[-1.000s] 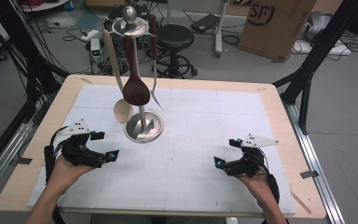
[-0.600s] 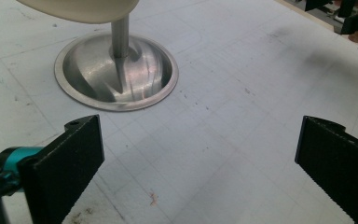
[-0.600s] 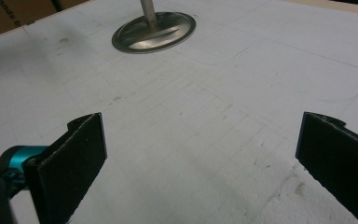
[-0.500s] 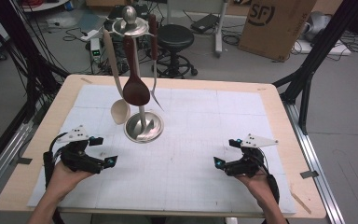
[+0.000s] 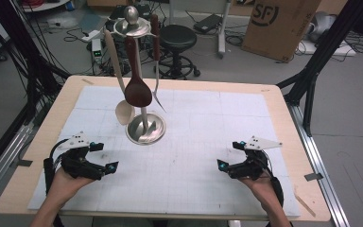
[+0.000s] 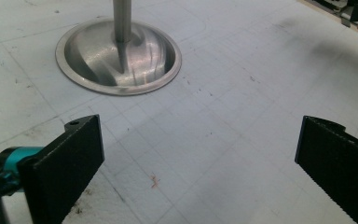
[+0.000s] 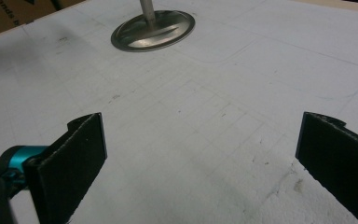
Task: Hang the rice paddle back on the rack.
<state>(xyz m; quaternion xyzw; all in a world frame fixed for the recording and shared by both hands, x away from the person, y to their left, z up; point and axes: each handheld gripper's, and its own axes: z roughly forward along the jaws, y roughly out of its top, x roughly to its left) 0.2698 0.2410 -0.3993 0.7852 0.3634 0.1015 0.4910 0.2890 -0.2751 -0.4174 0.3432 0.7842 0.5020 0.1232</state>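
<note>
A wooden counter (image 5: 283, 101) carries a white gridded mat (image 5: 194, 142) that covers most of its top. On the mat, left of centre and toward the far side, stands a metal utensil stand (image 5: 145, 128), a round dished base with an upright pole topped by a ring and a ball knob. From the ring hang a dark brown wooden spoon (image 5: 137, 90), a pale wooden spoon (image 5: 124, 112) on its left whose bowl hangs just above the base's left rim, and a fork with a dark handle (image 5: 157, 80) on the right. The left gripper (image 5: 106, 156) sits at the near left of the mat, held in the person's hand and pointed toward the stand, near its base but apart from it; in the left gripper view its fingers (image 6: 70, 163) are spread wide with bare mat between them and the base close ahead. The right gripper (image 5: 228, 155) rests at the near right, well apart from the stand; in the right gripper view its fingers (image 7: 74, 158) are likewise spread wide over bare mat, with the base far ahead.
</note>
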